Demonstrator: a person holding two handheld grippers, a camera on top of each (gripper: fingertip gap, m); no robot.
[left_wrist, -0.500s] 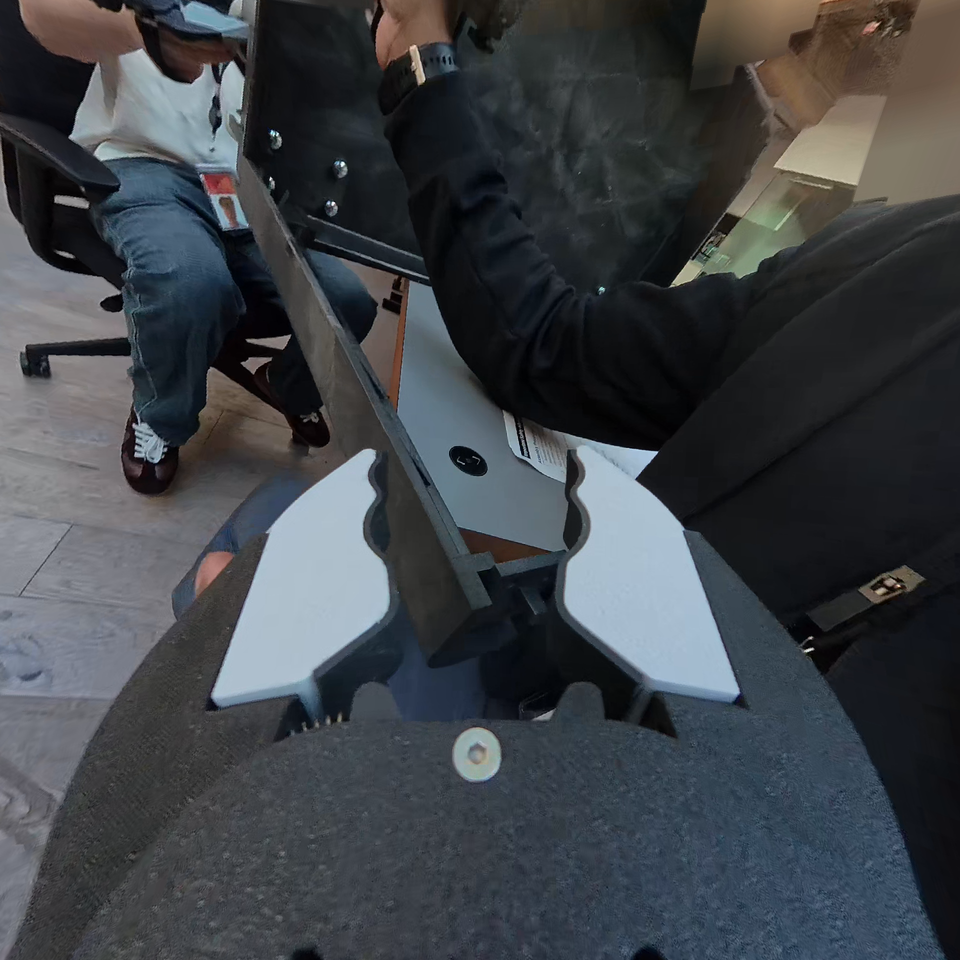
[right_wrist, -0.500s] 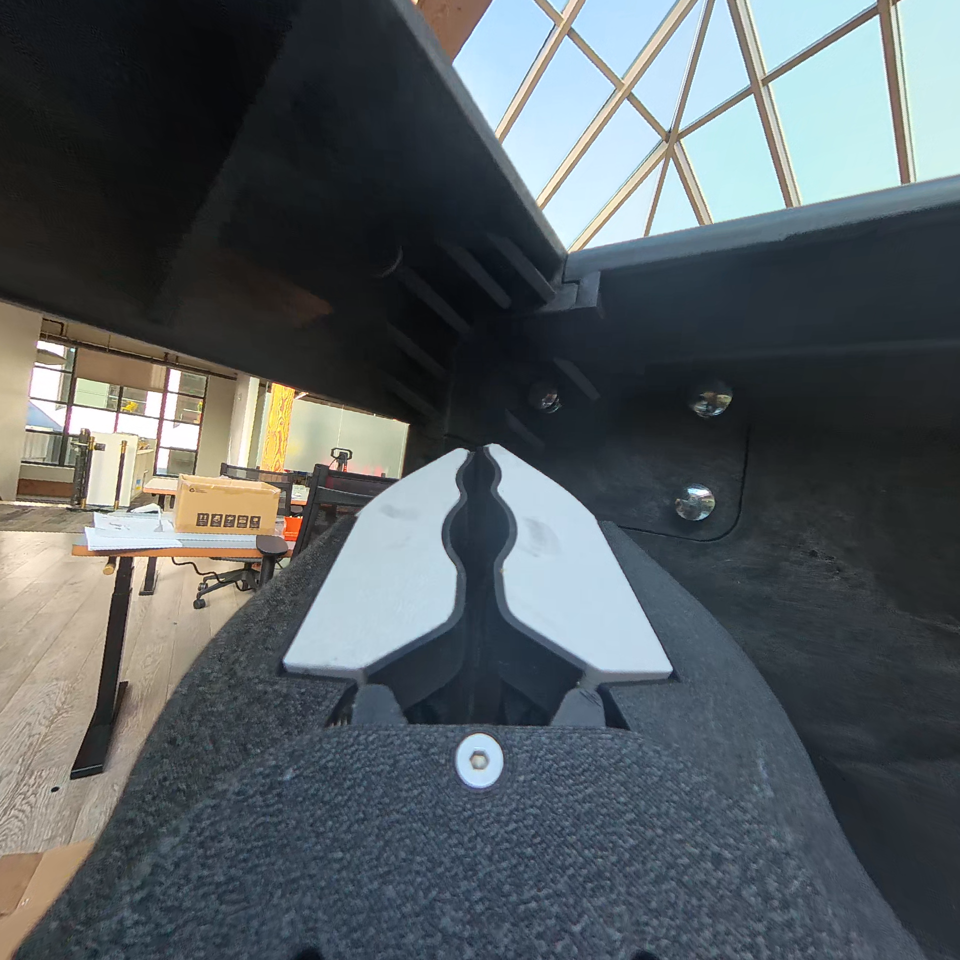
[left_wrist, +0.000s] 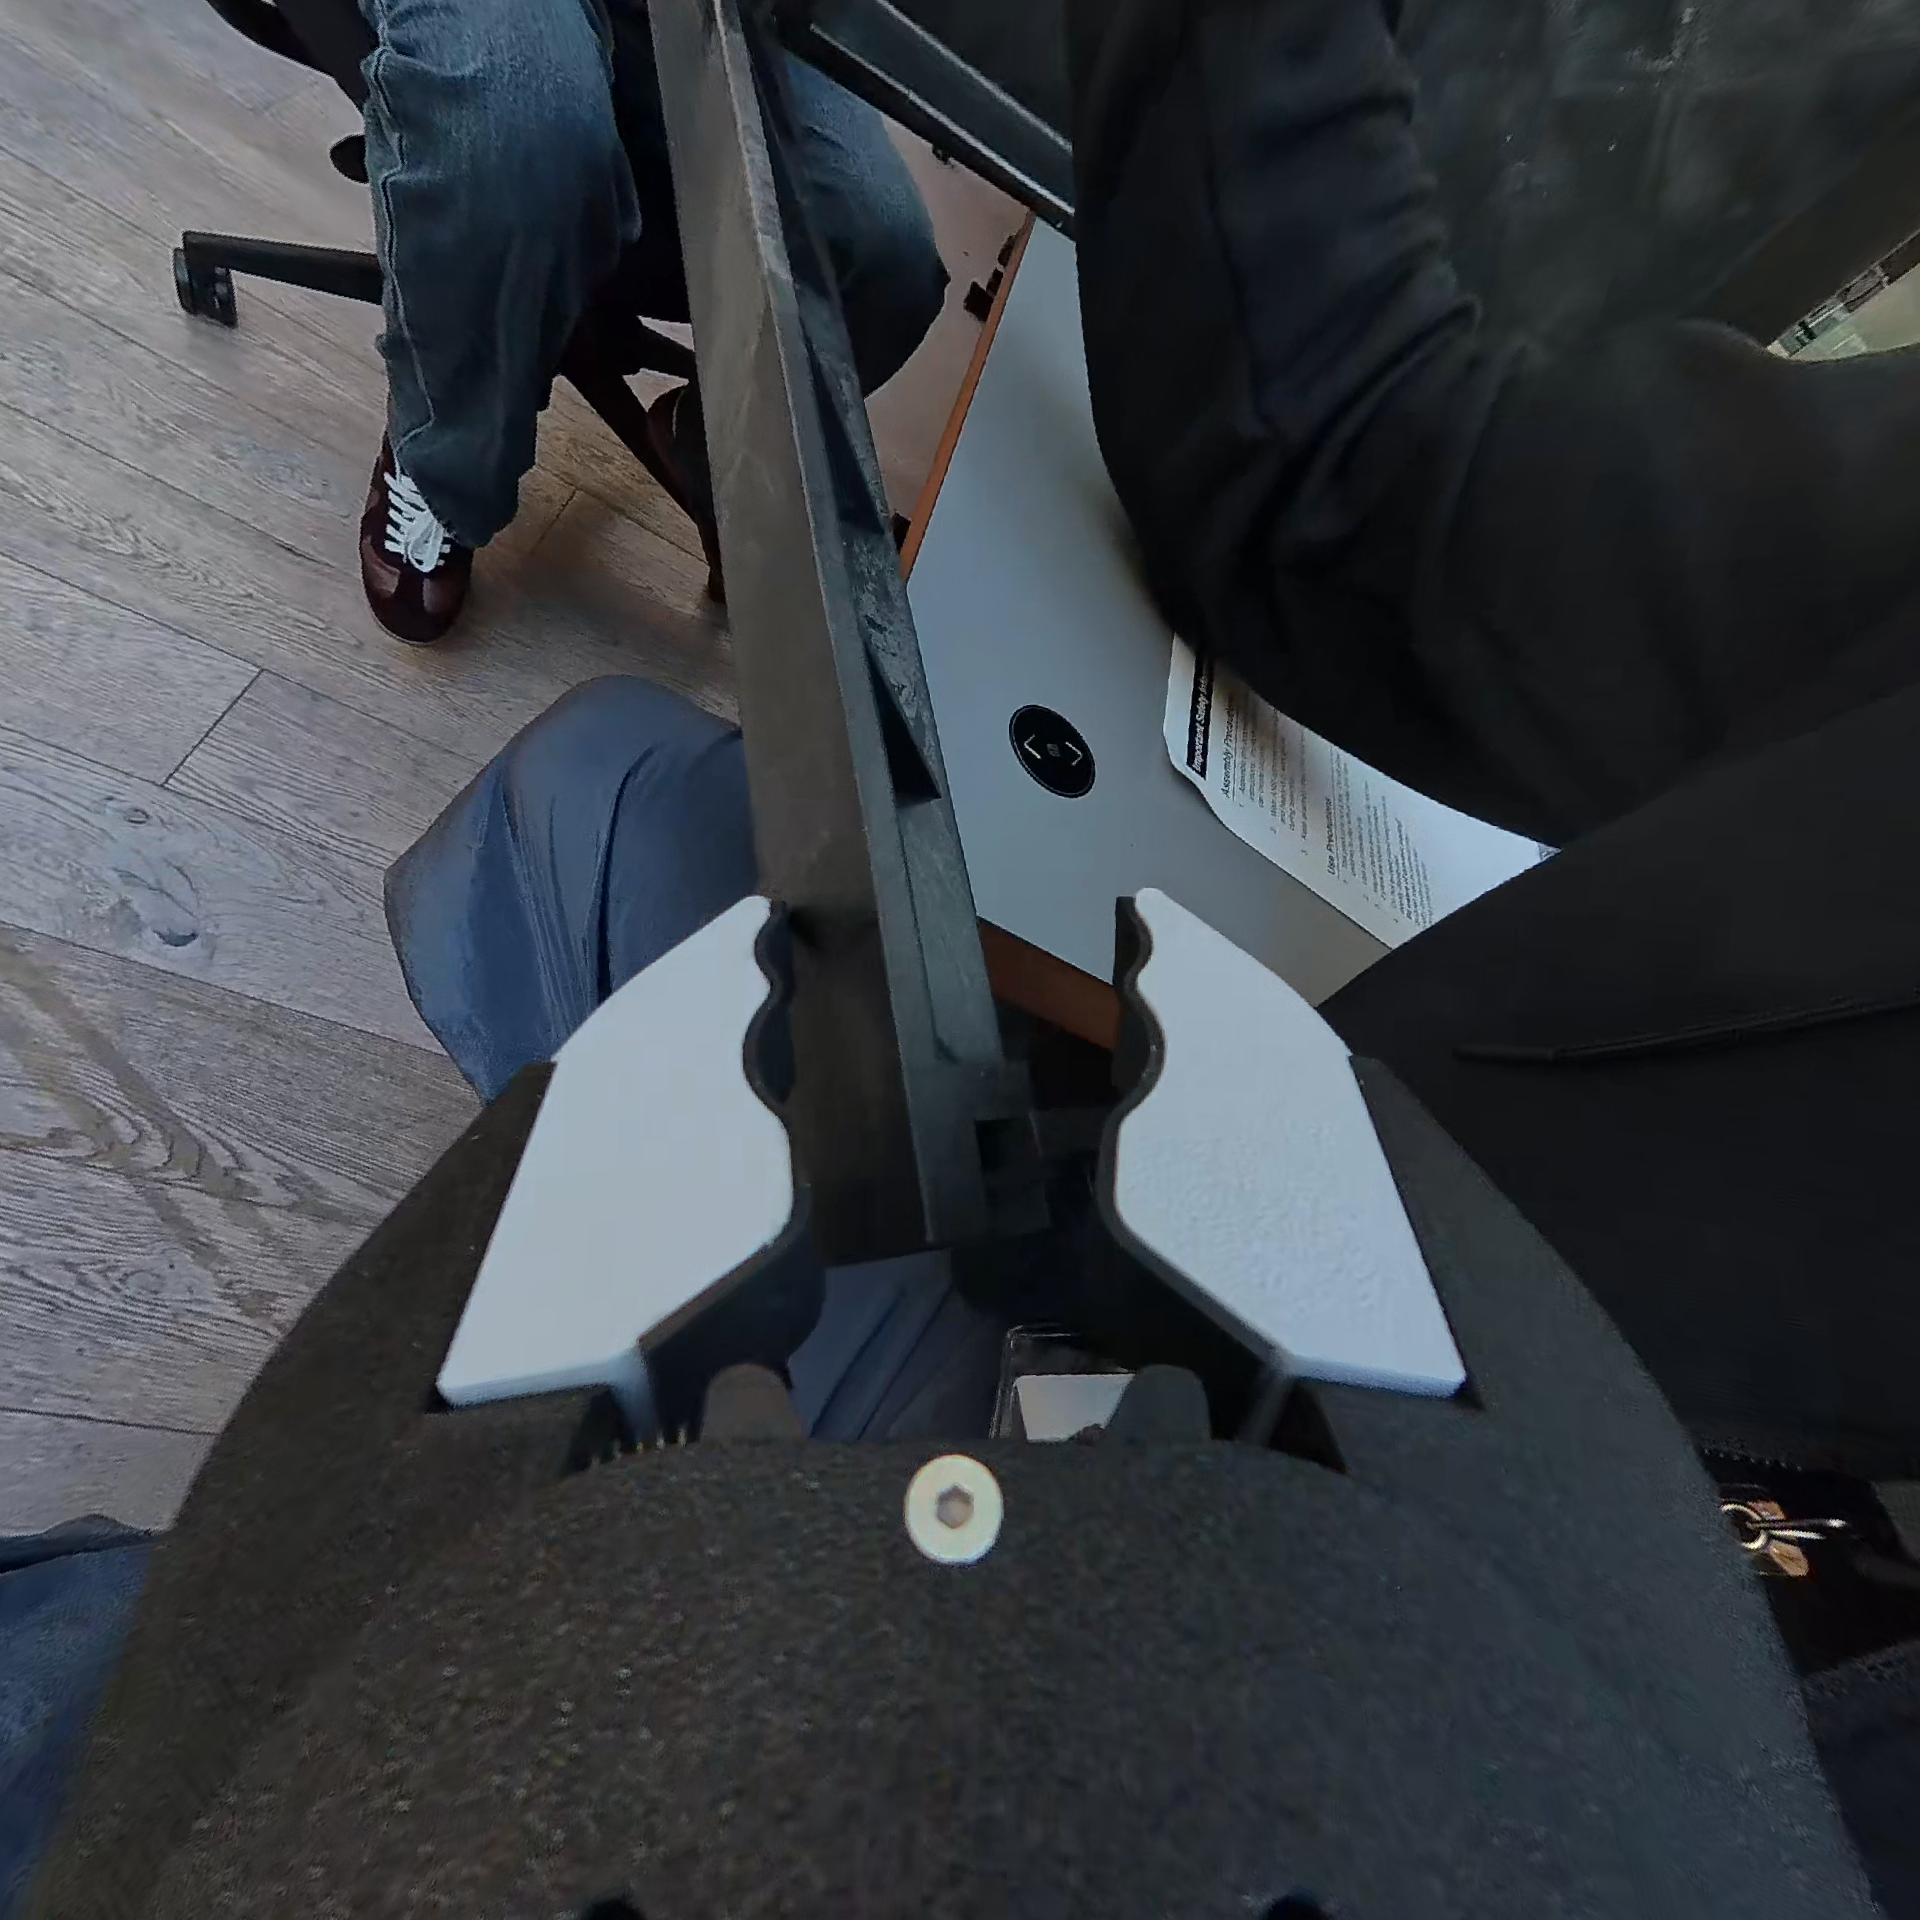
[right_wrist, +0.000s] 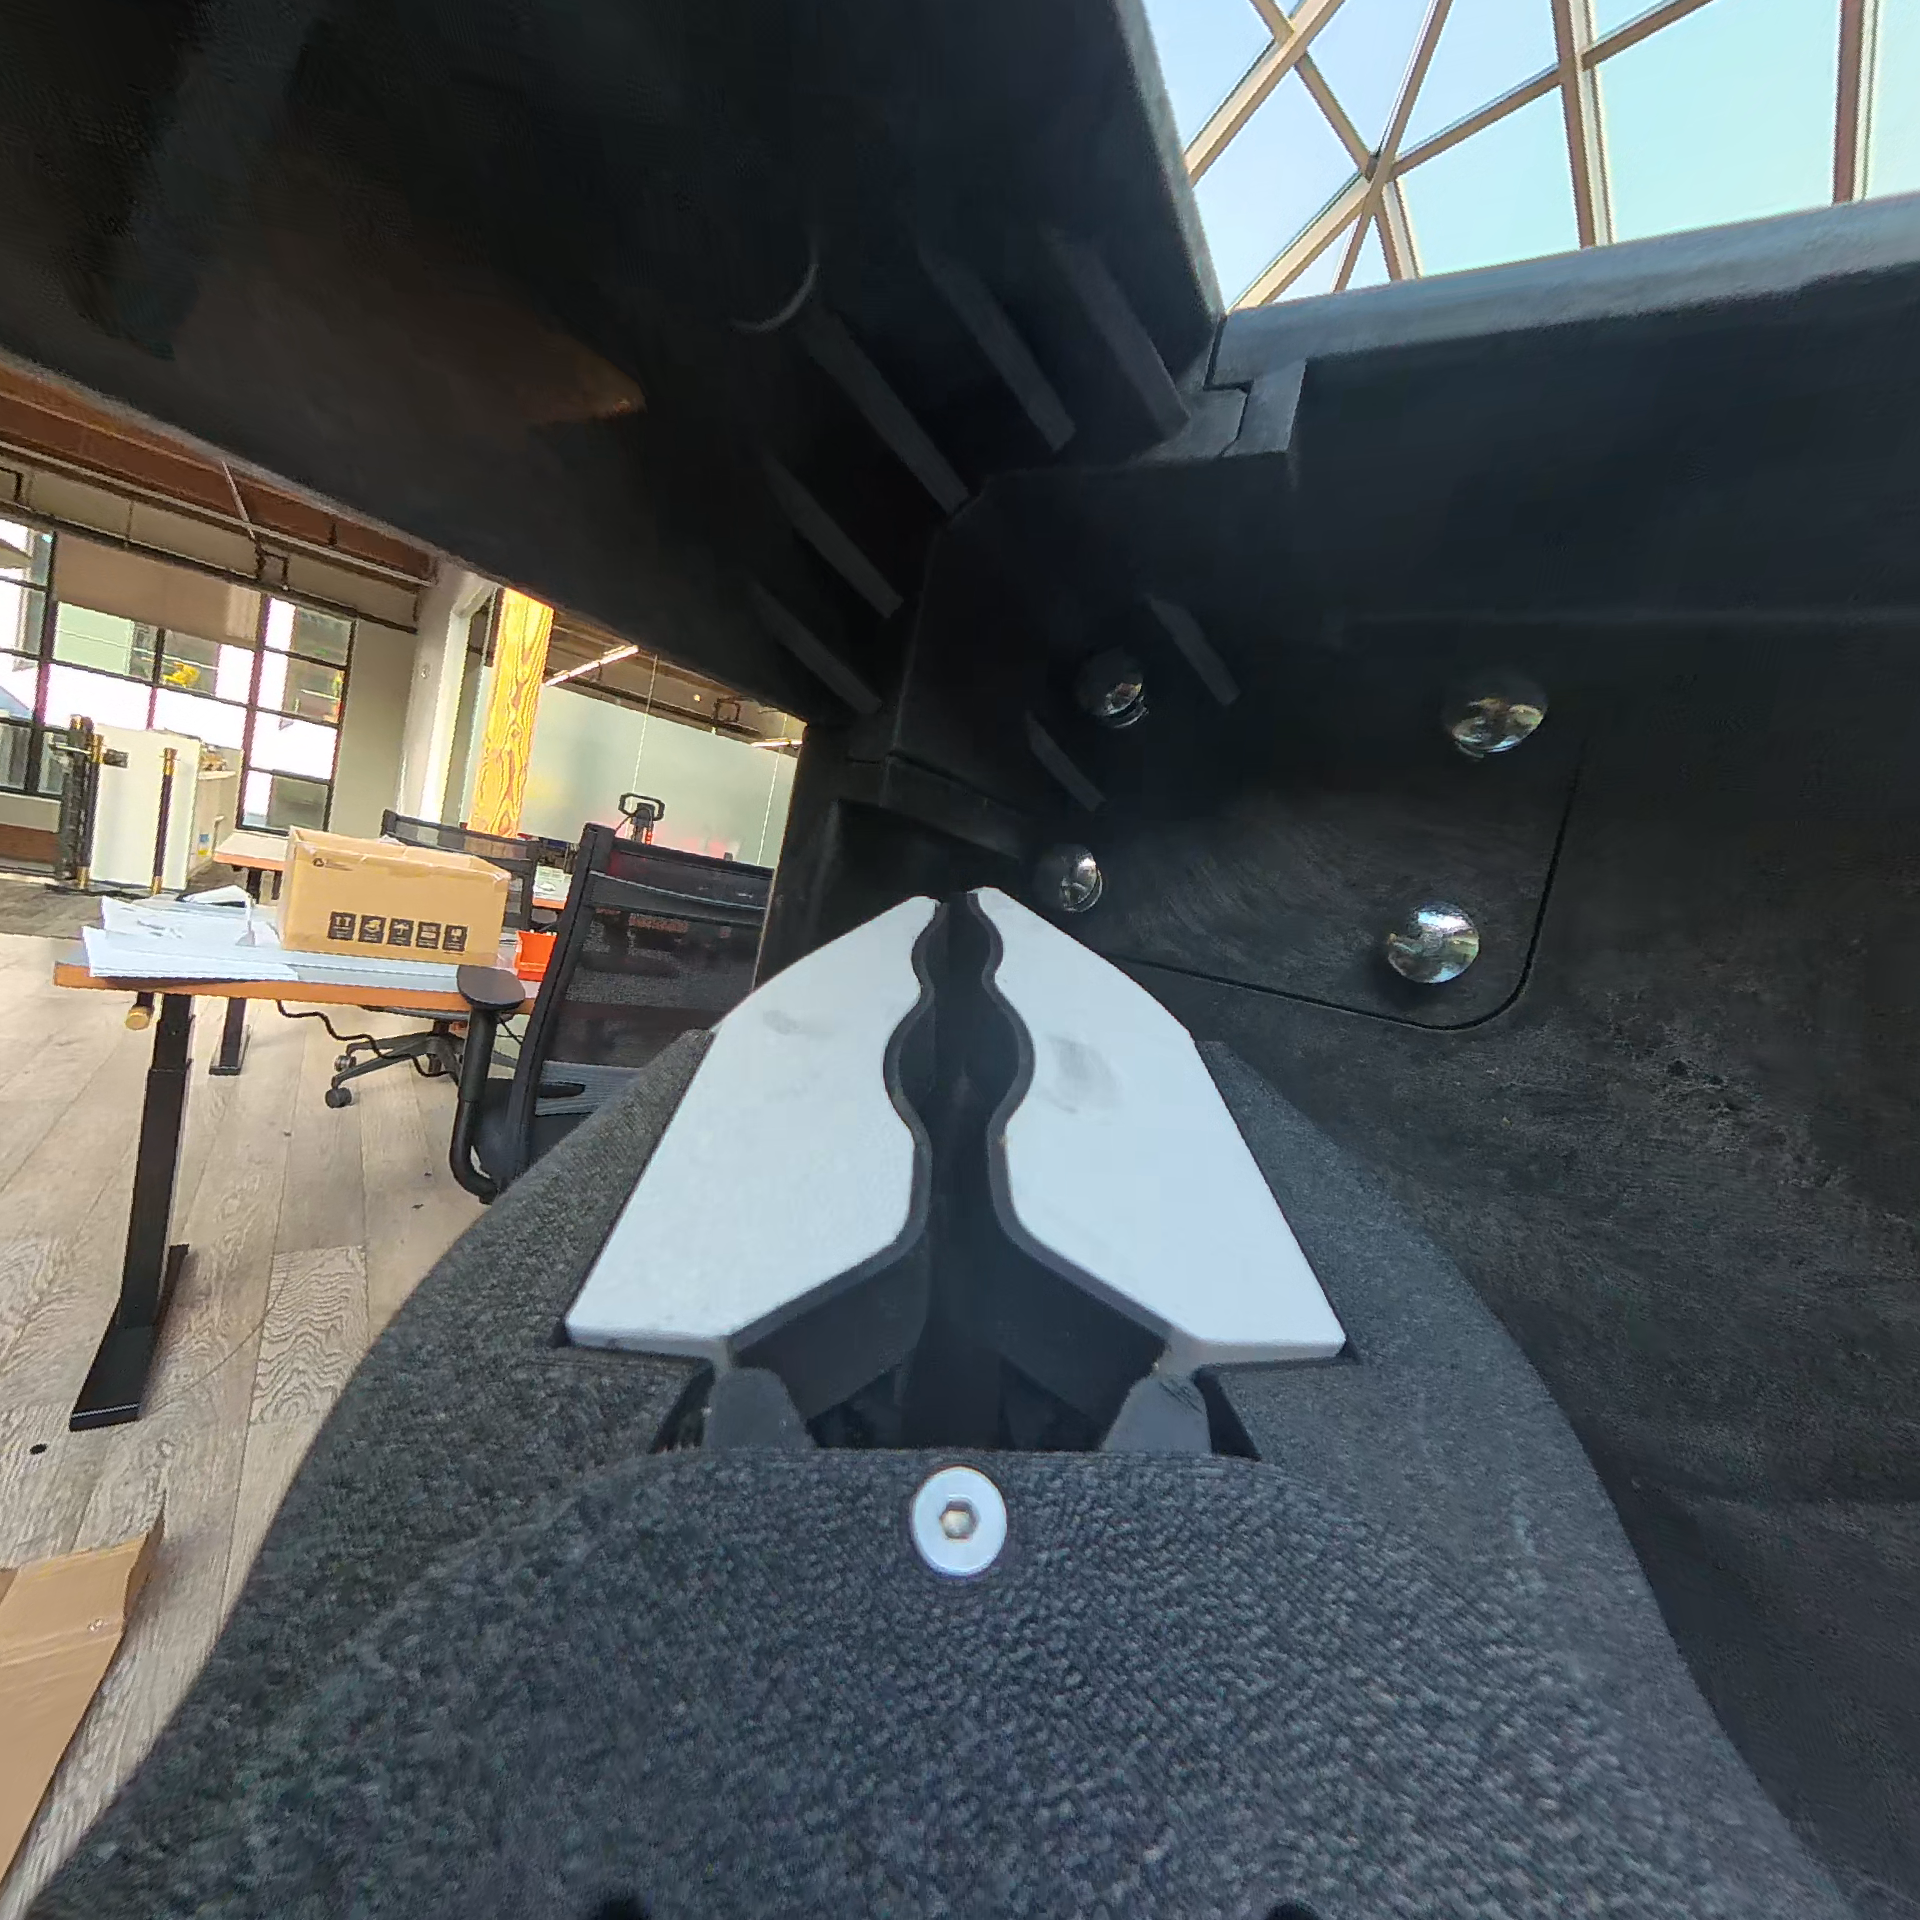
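Note:
A large black panel (left_wrist: 790, 520) stands on edge, and its lower corner sits between the fingers of my left gripper (left_wrist: 951, 904). The jaws are open wide; the panel lies close to the left finger (left_wrist: 644, 1143) and apart from the right one. A black-sleeved arm (left_wrist: 1351, 364) reaches up along the panel. My right gripper (right_wrist: 958, 900) is shut, its tips just below a black corner bracket (right_wrist: 1039, 623) that joins two black panels. The right-hand panel (right_wrist: 1714, 1039) carries a plate with shiny round screws (right_wrist: 1432, 940). I cannot tell if anything thin is pinched between the right fingers.
A grey table (left_wrist: 1039, 520) with a round black inset (left_wrist: 1051, 750) and a printed sheet (left_wrist: 1330, 810) lies beyond the panel. A seated person's jeans (left_wrist: 488, 208) and chair base (left_wrist: 281, 270) are at left. Farther off stand a desk with a cardboard box (right_wrist: 390, 904) and an office chair (right_wrist: 623, 987). About 55 centimeters separates my left fingertips from my right.
The left view has tilted down and come closer, and the panel now runs more upright between the open fingers. The right gripper has moved nearer the corner bracket, still shut.

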